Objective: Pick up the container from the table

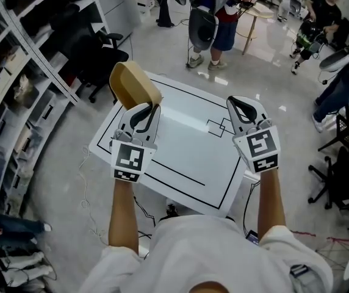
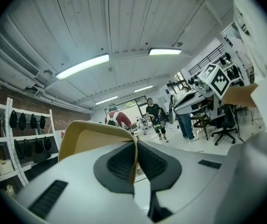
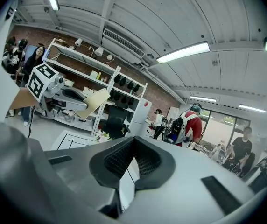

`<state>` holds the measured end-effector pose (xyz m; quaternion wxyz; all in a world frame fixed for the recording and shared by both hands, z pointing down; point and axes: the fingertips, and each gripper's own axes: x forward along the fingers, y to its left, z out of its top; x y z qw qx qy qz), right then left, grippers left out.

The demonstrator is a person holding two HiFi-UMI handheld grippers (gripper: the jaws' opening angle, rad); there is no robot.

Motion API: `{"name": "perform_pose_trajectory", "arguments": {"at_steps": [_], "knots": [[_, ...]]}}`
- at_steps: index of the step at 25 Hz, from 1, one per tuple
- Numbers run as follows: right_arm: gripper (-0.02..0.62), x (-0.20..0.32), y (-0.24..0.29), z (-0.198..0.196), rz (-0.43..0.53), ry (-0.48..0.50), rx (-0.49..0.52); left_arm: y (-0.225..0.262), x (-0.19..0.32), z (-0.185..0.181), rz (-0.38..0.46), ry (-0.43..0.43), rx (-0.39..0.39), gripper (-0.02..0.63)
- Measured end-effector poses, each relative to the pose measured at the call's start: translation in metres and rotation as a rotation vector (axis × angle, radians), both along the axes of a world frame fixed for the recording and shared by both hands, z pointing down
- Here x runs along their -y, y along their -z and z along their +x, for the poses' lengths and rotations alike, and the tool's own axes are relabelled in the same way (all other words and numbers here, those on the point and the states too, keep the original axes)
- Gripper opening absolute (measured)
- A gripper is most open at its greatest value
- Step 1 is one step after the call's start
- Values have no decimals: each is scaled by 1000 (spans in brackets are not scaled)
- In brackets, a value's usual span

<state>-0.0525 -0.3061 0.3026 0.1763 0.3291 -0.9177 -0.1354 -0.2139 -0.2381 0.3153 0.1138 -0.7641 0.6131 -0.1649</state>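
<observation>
Container clamped in left hand-held gripper

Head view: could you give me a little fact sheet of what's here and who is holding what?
container: tan, open, held up off the table, tilted
left gripper: shut on the container's wall
right gripper: shut, nothing between its jaws
table: white top with black lines
task state: container already picked up
</observation>
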Motion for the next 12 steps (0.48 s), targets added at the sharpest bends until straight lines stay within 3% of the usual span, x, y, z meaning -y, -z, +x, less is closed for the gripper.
{"name": "perform_pose_trajectory", "arguments": {"at_steps": [12], "knots": [[12, 9, 0, -6, -1, -2, -4, 0, 11, -3, -1, -10, 3, 32]]}}
